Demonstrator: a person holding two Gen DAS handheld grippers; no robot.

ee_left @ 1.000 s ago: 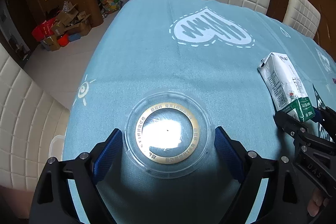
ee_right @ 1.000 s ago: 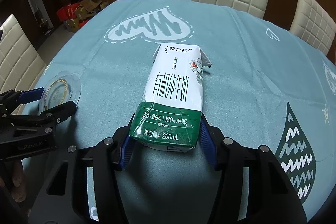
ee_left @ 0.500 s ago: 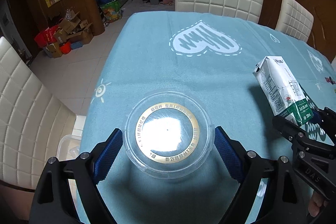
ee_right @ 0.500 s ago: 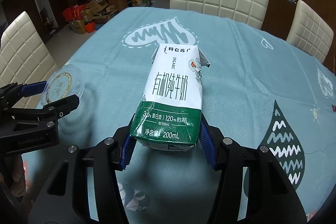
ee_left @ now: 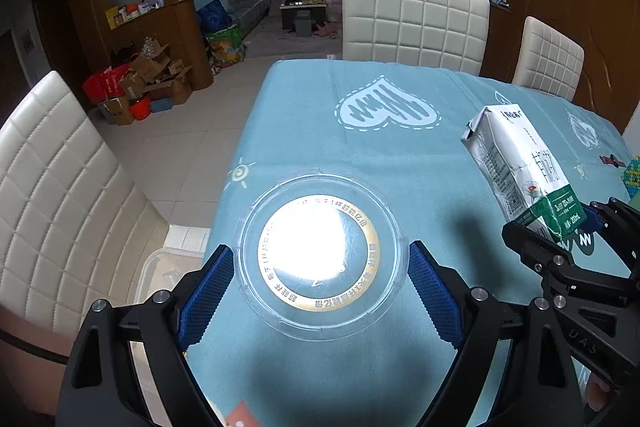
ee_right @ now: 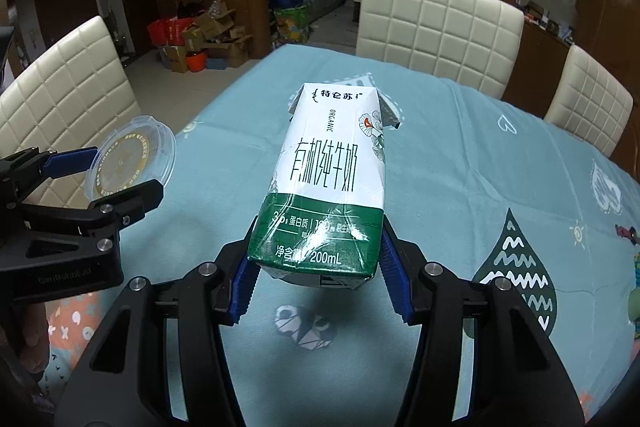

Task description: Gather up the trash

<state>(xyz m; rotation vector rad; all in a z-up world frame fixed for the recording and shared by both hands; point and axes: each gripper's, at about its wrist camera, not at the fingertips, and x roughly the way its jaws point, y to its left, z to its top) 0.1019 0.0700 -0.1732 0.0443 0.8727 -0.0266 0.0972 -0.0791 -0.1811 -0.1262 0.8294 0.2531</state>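
My left gripper [ee_left: 320, 277] is shut on a clear round plastic lid [ee_left: 320, 255] with a gold ring, held flat above the blue tablecloth [ee_left: 320, 131]. The lid also shows in the right wrist view [ee_right: 130, 155], tilted, between the left gripper's fingers [ee_right: 116, 167]. My right gripper [ee_right: 318, 275] is shut on a white and green milk carton [ee_right: 328, 187], gripped at its green end and lifted off the table. The carton [ee_left: 520, 167] and right gripper [ee_left: 560, 227] show at the right of the left wrist view.
White padded chairs stand at the far side [ee_left: 414, 23] and left side [ee_left: 60, 195] of the table. A clear plastic bin [ee_left: 164, 275] sits on the floor by the table's left edge. Cardboard boxes [ee_left: 148, 83] are piled on the floor beyond.
Both grippers have risen with the lid and the carton, which now hang well above the tablecloth. The lid has turned in the left gripper. The floor bin has come into view.
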